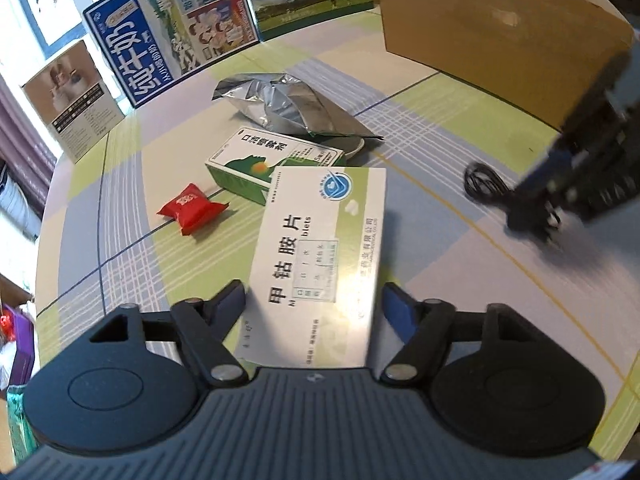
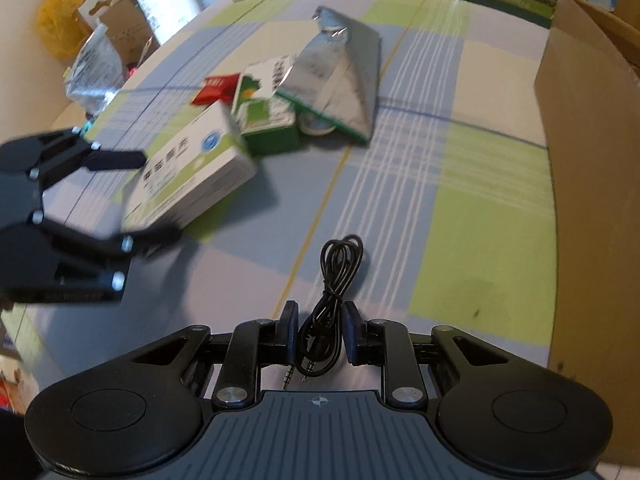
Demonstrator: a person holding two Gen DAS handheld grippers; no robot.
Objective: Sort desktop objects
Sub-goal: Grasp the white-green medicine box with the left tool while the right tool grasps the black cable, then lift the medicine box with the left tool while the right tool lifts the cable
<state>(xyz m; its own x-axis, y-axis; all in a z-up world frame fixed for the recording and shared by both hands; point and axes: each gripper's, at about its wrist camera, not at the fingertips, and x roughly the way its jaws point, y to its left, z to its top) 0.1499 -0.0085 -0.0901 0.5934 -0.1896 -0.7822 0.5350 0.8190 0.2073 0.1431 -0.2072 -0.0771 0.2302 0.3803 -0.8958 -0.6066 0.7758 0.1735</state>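
Bench: your bench (image 1: 440,216) carries a checked cloth in lilac, green and white, with printed milk cartons (image 1: 168,36) standing along its far edge.
Left gripper: your left gripper (image 1: 314,300) has a white medicine box (image 1: 320,248) between its fingers. In the left wrist view small gaps show between the blue pads and the box sides, so you cannot tell if it really grips. In the right wrist view the box (image 2: 188,168) looks tilted and blurred between the fingers of this gripper (image 2: 136,196).
Right gripper: your right gripper (image 2: 320,330) is closed to a narrow gap around a coiled black cable (image 2: 332,280). The pads stand on both sides of the lower loops; the two plugs hang toward the camera. If the pads press the cable, you cannot tell. The cable loop lies on the cloth ahead.
Green box: a green and white box (image 1: 272,160) lies just behind the white box, flat on the bench.
Red packet: a small red packet (image 1: 192,208) lies to the left of the green box, apart from it.
Foil bag: a crumpled silver bag (image 1: 288,104) lies behind the green box and covers partly a round white thing (image 2: 316,124).
Carton: an open brown carton (image 2: 592,168) stands at the right side of the bench.
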